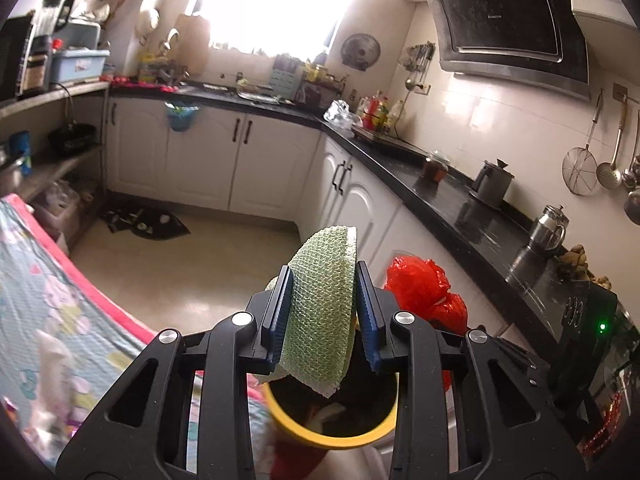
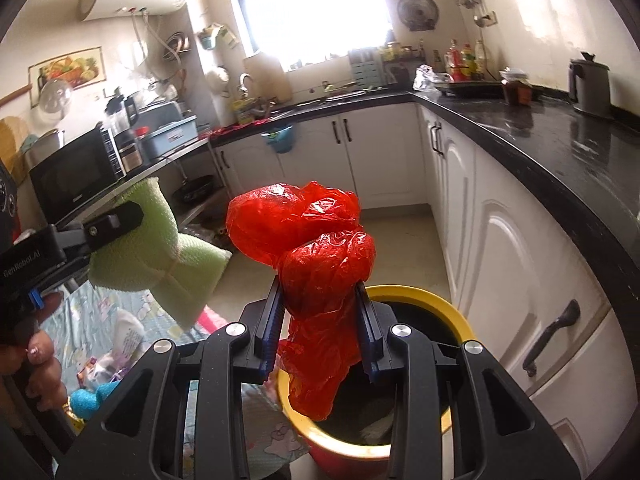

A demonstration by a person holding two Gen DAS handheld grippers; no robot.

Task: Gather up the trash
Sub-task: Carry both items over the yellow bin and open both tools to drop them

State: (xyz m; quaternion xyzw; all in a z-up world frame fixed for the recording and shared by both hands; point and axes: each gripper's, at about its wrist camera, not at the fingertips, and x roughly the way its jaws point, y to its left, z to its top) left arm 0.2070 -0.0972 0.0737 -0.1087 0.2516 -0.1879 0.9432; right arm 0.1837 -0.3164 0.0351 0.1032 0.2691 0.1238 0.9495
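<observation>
**Both loads at the bin, release pending**

The left gripper (image 1: 323,312) pinches a green foam net (image 1: 320,312); the right gripper (image 2: 318,324) pinches a crumpled red plastic bag (image 2: 316,248). Just below both gapes the yellow-rimmed bin (image 2: 456,316). The drop-off step looks close: next, centre each piece over the mouth, then spread the jaws. Beyond runs the black countertop (image 2: 560,152).

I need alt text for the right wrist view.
The right hand-held gripper grips a crumpled red plastic bag above a yellow-rimmed bin. At left, the left hand-held gripper holds green foam netting, in a kitchen.
</observation>
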